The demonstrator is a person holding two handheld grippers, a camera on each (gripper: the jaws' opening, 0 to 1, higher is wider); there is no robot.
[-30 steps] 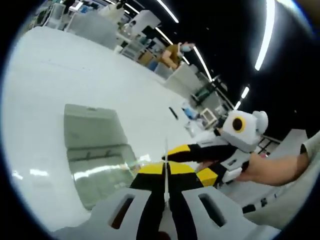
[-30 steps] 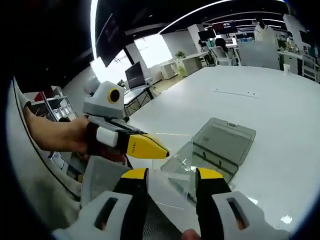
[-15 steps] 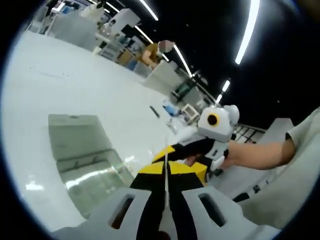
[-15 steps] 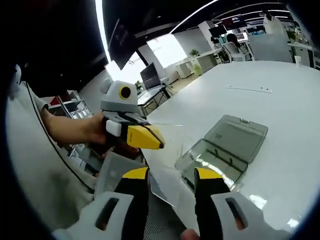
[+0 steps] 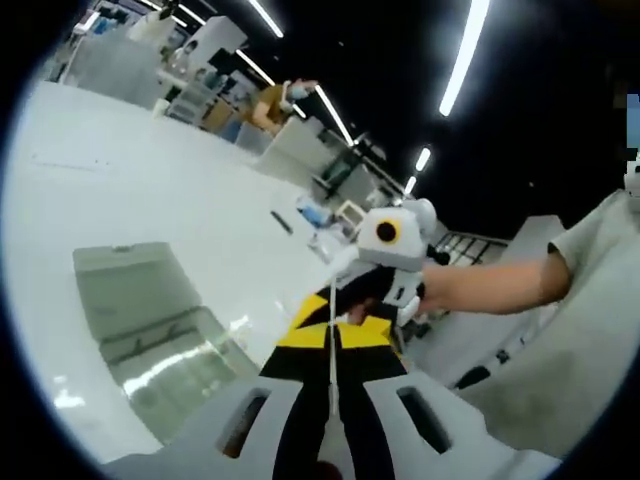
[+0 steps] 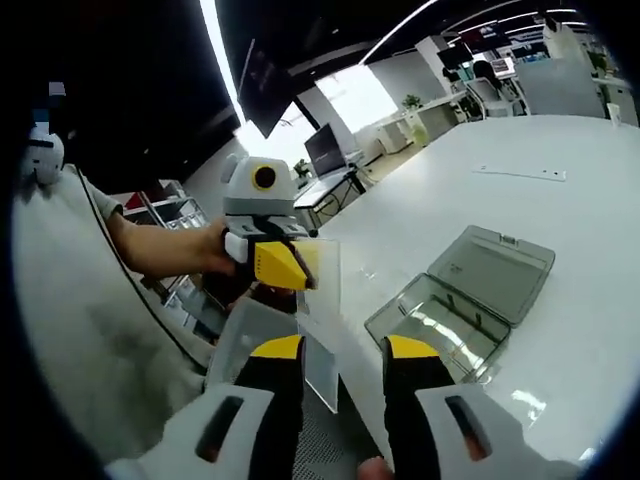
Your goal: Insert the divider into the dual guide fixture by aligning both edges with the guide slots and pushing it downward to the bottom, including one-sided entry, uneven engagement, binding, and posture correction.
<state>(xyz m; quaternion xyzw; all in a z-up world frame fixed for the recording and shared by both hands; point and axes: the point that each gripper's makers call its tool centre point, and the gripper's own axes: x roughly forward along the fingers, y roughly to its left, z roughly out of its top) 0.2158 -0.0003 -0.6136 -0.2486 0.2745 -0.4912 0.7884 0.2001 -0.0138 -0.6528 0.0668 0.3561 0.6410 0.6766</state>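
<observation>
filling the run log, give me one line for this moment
left gripper: shut on divider | right gripper: open, below divider | clear box: lid open, on white table | divider not yet inserted

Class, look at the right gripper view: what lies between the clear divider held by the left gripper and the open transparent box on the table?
Only bare white table lies between the divider in the left gripper and the box, in the right gripper view.

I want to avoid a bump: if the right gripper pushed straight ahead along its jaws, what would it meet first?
Probably the clear divider held by the left gripper: its lower corner hangs between the right gripper tips. The open case lies off to the right; depth is uncertain.
</observation>
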